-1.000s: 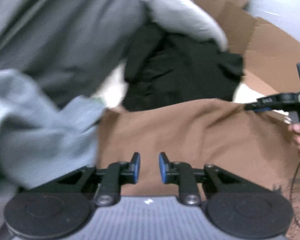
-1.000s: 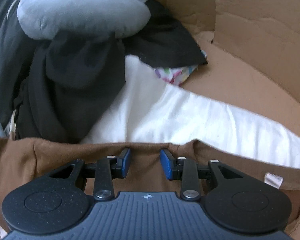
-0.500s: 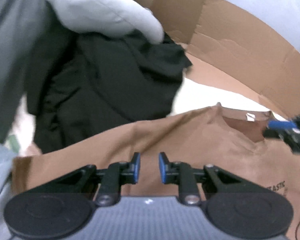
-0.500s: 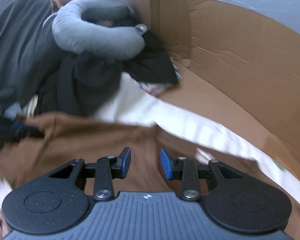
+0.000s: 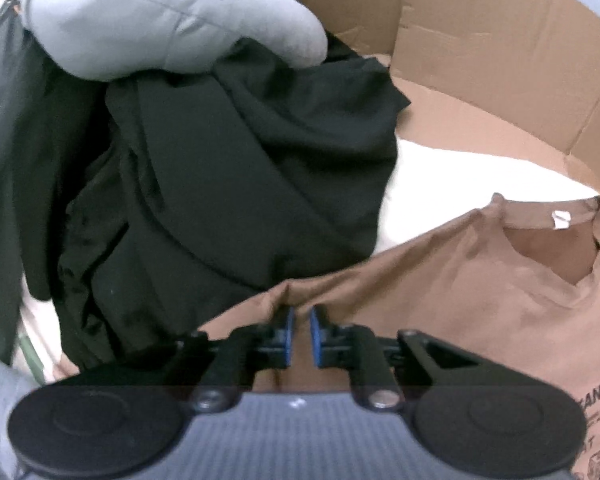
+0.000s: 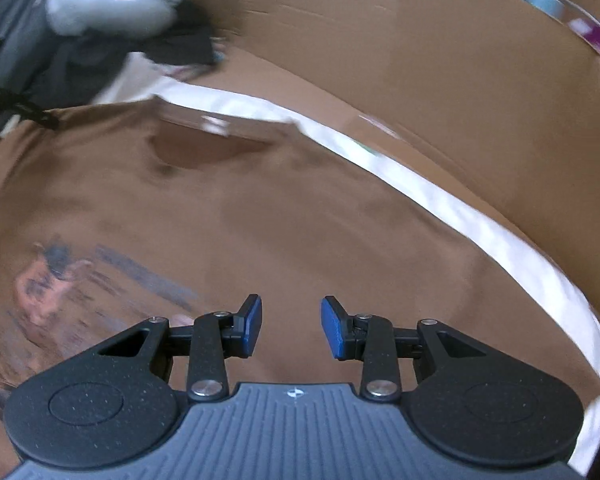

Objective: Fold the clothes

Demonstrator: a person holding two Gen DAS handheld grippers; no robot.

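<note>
Jaws of left gripper (image 5: 302, 330) closing, narrow gap, a pinched ridge of brown T-shirt (image 5: 440, 280) at the tips; can't tell if pads press it yet. Right gripper (image 6: 291, 330): jaws partly open, nothing between, over the shirt's chest. One brown shirt, spread flat on a white sheet (image 6: 500, 232), collar w/ one white tag (image 5: 560, 219) toward the cardboard. Print partly legible: "ANTAS". Beyond: one black garment (image 5: 240, 184) heaped, one grey neck pillow (image 5: 160, 20) on top, cardboard wall (image 6: 420, 60) at back.
</note>
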